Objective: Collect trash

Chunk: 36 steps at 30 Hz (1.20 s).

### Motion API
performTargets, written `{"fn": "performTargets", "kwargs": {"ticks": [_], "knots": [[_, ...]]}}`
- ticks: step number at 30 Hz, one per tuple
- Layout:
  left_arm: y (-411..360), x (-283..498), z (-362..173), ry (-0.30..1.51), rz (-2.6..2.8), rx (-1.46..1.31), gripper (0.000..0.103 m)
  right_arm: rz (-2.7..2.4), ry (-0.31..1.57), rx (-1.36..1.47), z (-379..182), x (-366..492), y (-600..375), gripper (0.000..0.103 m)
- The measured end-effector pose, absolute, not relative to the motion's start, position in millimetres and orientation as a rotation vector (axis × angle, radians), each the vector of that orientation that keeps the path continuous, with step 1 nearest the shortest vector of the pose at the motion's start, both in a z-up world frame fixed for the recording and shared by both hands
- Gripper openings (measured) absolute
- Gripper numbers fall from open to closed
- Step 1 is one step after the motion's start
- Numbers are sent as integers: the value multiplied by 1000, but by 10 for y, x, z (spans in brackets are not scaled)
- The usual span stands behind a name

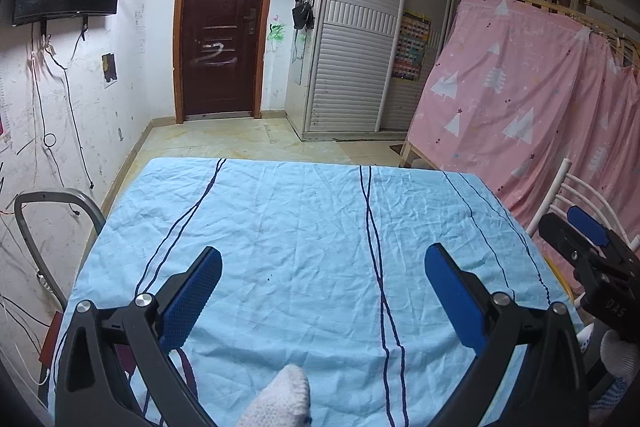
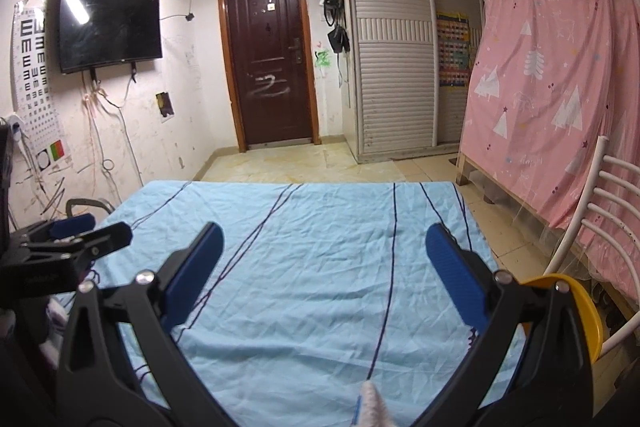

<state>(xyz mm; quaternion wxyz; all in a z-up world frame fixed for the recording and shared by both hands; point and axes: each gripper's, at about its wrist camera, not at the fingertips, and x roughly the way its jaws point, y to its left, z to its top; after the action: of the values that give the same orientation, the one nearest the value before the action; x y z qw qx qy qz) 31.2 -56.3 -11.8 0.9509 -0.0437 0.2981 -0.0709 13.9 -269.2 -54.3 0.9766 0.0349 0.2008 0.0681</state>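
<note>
Above the tabletop [image 1: 304, 219], both grippers' fingers [image 1: 192, 299] [image 2: 456, 279] hang released; no trash shows, so search beyond its edges first.

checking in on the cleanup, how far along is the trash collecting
Done: cannot tell; no trash shows on the blue cloth. In hand: nothing; the left gripper and right gripper are both open and empty above it. Left: unclear; a yellow container sits by the table's right edge, contents hidden.

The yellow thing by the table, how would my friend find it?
Start at the table's blue striped cloth. Go to its right edge, where a white chair stands. The yellow tub sits just there, the only bright yellow, round-rimmed thing around.
</note>
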Motion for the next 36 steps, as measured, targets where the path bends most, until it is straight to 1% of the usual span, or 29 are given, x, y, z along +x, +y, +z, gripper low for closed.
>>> {"fn": "performTargets", "kwargs": {"ticks": [36], "knots": [[-539, 348, -156, 621, -135, -97, 92, 139, 406, 63, -523, 139, -2658, 97]]}}
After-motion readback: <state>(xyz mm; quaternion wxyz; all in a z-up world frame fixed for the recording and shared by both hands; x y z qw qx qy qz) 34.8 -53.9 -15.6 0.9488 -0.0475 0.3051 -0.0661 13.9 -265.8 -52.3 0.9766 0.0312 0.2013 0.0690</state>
